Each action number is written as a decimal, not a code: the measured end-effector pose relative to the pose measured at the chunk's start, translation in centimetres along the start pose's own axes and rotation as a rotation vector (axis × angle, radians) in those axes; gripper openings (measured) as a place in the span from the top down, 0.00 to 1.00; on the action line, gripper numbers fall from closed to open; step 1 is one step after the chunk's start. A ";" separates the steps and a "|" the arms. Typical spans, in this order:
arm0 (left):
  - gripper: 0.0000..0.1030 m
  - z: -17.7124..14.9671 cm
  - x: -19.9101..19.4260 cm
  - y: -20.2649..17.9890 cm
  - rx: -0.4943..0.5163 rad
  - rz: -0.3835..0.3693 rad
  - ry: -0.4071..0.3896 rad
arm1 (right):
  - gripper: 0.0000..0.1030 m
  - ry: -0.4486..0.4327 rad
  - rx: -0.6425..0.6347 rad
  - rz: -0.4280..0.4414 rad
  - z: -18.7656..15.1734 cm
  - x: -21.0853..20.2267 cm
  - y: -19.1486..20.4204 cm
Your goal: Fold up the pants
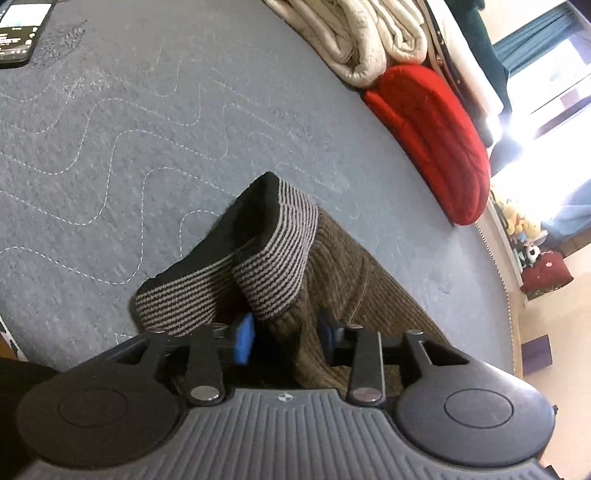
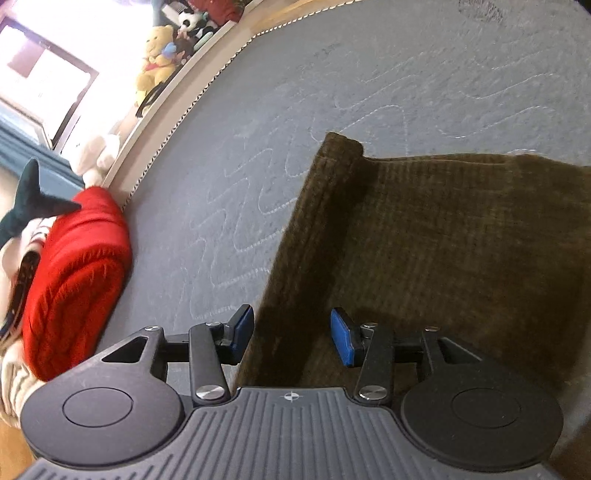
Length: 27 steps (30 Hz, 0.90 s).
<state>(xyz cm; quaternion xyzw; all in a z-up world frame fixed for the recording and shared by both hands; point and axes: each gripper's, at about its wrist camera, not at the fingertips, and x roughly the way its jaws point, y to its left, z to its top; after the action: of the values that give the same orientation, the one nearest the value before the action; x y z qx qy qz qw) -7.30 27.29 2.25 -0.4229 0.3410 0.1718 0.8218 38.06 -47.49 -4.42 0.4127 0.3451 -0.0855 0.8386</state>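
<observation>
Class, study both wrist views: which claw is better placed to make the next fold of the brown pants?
Probably left: the left claw straddles bunched pants near the striped cuffs. The right claw hangs open over their edge.

Left gripper (image 1: 286,338) open over brown pants (image 1: 354,280), striped cuffs (image 1: 273,258) just ahead of the blue pads (image 1: 244,341). Red cushion (image 1: 432,144) far right, phone (image 1: 20,31) far left.

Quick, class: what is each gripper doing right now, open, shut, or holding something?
Left gripper: open, its jaws either side of the brown pants near the striped waistband.
Right gripper: open, astride the pants' edge.
</observation>
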 end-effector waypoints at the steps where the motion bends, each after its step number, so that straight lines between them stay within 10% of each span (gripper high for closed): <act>1: 0.55 0.0 0.0 -0.1 0.006 0.000 0.003 | 0.53 0.000 0.011 0.006 0.1 0.4 0.1; 5: 0.54 0.2 1.2 -1.6 0.046 0.038 0.015 | 0.53 0.013 -0.002 -0.001 0.4 1.9 0.6; 9: 0.68 -0.5 2.5 -3.0 0.123 0.127 0.014 | 0.91 0.002 -0.065 -0.038 0.3 1.4 1.4; 19: 0.85 0.4 1.1 -5.0 0.211 0.123 -0.046 | 0.93 -0.145 -0.131 -0.004 0.8 -13.0 1.8; 27: 0.87 0.5 -1.4 -4.1 0.227 0.193 -0.049 | 0.93 -0.208 -0.120 -0.116 -6.3 -28.8 -6.9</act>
<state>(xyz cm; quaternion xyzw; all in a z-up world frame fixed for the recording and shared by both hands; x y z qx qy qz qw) -5.71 25.30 5.81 -0.2882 0.3769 0.2204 0.8522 10.40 -51.28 7.33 0.3300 0.2839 -0.1551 0.8868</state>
